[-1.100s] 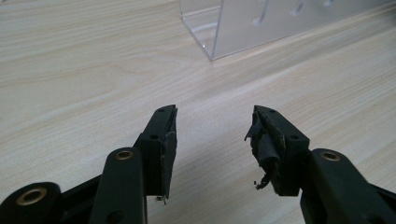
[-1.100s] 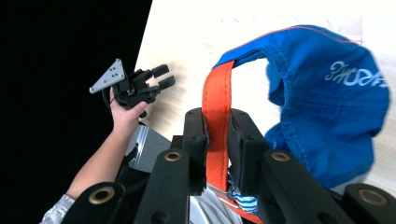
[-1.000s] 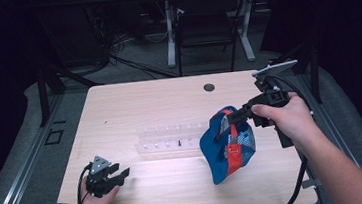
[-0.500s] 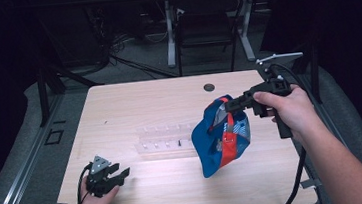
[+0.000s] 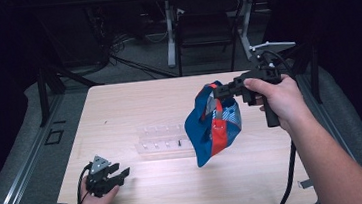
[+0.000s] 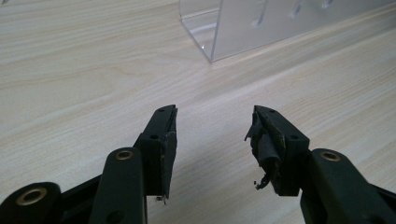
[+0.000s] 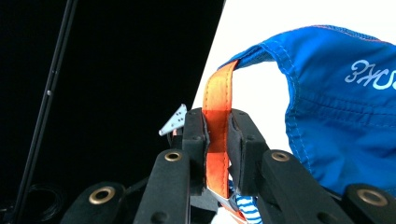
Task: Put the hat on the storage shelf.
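- The right gripper (image 5: 216, 92) pinched the blue cap (image 5: 214, 130) by its orange strap (image 7: 217, 121), hanging above the table (image 5: 134, 106).
- The left gripper (image 5: 121, 174) rested open-jawed.
- The thin strap could slip, dropping the cap onto the clear rack (image 5: 165, 141).

Table (image 5: 134, 106) in centre of high view, two table frames (image 5: 207, 29) behind it across the floor. Clear rack (image 5: 165, 141) on table near middle, slightly toward near edge. Cap (image 5: 214, 129) hanging above table just right of rack, lower edge overlapping rack's right end, strap (image 7: 217, 116) clamped between jaws of right gripper (image 5: 221, 92), right of and above rack. Left gripper (image 5: 118, 177) at near left of table, left of and before rack, well apart from cap, jaws apart over bare tabletop. In left gripper view, rack corner (image 6: 212, 46) ahead, beyond jaws.
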### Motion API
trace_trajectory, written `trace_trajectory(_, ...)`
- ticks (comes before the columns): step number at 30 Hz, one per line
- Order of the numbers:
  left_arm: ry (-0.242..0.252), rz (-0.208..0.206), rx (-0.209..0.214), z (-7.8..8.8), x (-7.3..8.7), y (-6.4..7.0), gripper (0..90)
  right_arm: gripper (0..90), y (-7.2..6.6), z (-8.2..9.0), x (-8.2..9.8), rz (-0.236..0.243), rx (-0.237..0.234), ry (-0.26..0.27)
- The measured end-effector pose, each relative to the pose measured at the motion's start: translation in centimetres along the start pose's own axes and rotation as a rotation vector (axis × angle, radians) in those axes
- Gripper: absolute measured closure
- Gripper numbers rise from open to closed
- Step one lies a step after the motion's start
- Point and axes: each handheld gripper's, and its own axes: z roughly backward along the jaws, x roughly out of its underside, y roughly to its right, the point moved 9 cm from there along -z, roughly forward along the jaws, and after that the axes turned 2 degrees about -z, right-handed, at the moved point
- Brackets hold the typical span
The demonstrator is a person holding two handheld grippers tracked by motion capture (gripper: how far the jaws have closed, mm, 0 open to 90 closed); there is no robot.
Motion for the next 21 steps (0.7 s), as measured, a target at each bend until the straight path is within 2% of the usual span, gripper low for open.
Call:
trace_trajectory(5, 0.0, -0.001, 0.0, 0.0, 0.0, 0.0, 50.8, 78.2, -0.7, -0.4, -0.6, 0.004, -0.018, 0.014)
trace_trajectory(10, -0.002, 0.003, 0.004, 0.0, 0.0, 0.1, 50.8, 78.2, -1.5, -1.7, -1.3, 0.005, -0.028, 0.022)
trace_trajectory(21, 0.004, 0.006, 0.014, 0.1, -0.1, 0.2, 49.9, 78.2, -2.0, -3.8, -2.8, 0.004, -0.037, 0.054)
